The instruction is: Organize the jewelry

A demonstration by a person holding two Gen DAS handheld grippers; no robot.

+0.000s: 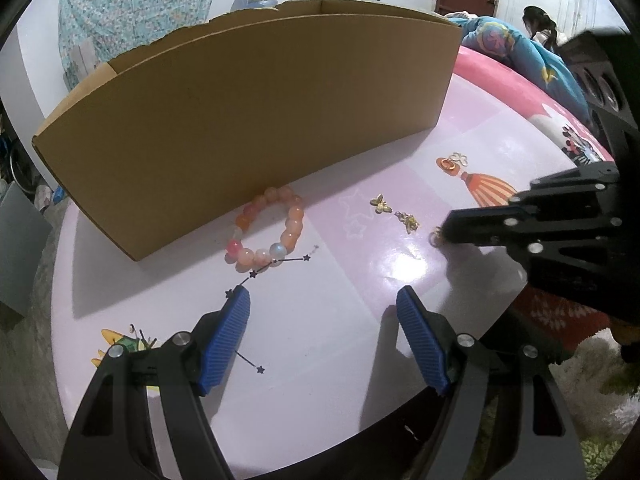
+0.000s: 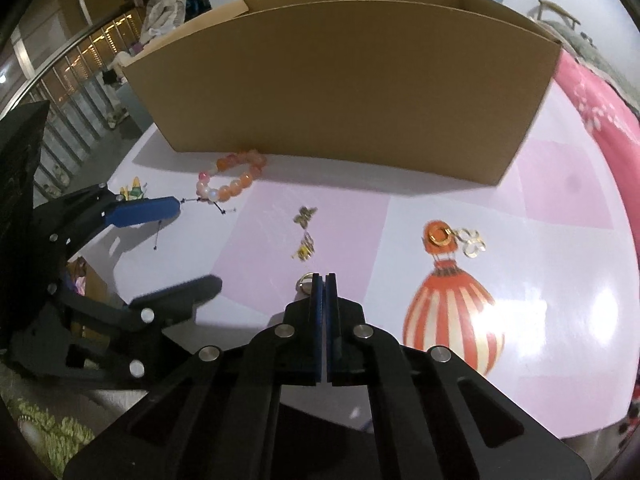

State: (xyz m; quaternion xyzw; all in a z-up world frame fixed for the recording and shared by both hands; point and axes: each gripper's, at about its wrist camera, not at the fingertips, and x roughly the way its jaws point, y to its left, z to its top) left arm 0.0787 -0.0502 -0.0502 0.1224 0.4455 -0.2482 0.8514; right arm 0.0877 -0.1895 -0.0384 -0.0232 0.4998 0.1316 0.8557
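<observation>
A small gold ring (image 2: 305, 281) lies on the pink and white desk (image 2: 560, 208), right at the tips of the right gripper (image 2: 324, 278). That gripper's blue-padded fingers are pressed together with only a thin slit between them; the ring pokes out at the left tip, and whether it is pinched cannot be told. Just beyond the ring lie two small gold butterfly charms (image 1: 379, 203), one behind the other. Farther right, on a printed red-striped balloon picture (image 2: 450, 320), sit a gold hoop (image 2: 439, 236) and a pale looped clover piece (image 2: 472, 242), touching each other. To the left, an orange and pink beaded bracelet (image 1: 267, 229) lies just in front of a large open cardboard box (image 1: 248, 120) standing at the back of the desk. The left gripper (image 1: 324, 312) hovers low over the desk near the bracelet, its blue ribbed fingers (image 1: 232, 332) spread wide apart and holding nothing. A thin black cord with small stars (image 1: 256, 274) runs from the bracelet under the left finger.
</observation>
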